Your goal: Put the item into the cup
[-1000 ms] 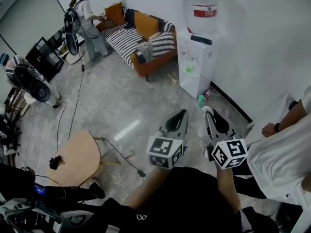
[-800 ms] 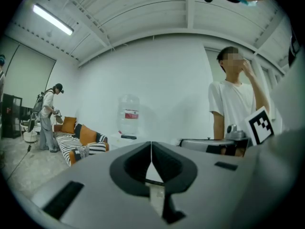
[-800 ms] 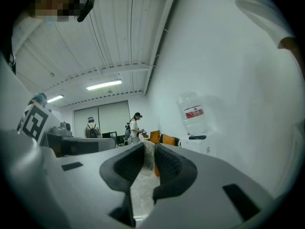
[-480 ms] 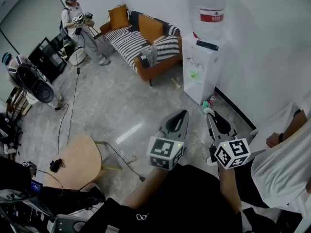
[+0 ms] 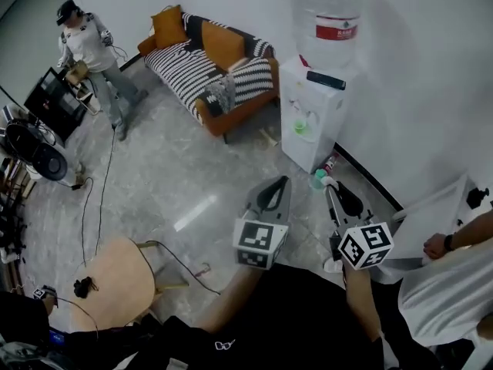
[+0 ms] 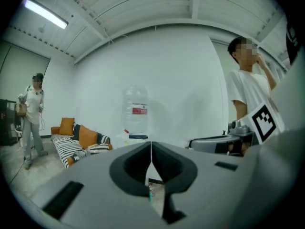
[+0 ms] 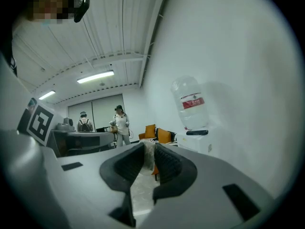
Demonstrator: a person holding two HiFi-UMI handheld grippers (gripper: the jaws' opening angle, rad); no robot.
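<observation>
Grey stone floor (image 5: 177, 168) fills the head view and has slid down the picture over the last second, so the wearer has closed in on the far wall. At eleven o'clock the striped sofa (image 5: 208, 60) holds its place, while the water dispenser (image 5: 316, 118), at one o'clock from both tongs, stands nearer than it did. The round wooden desk (image 5: 115, 280) has dropped toward seven o'clock. The person at the back (image 5: 88, 48), who stood by the sofa, has walked off toward ten o'clock. The left tongs (image 6: 151, 149) are pressed together with nothing between them. The right tongs (image 5: 331, 187) stay narrowly closed on the item (image 7: 148, 159), a pale crumpled scrap. A small green cup (image 5: 300, 127) sits in the dispenser's tap recess, and a teal container (image 5: 318, 179) on the floor now lies just beside the right tongs' tip. I cannot tell which of these is the target. This looks like the carry, with the approach and release yet to come.
</observation>
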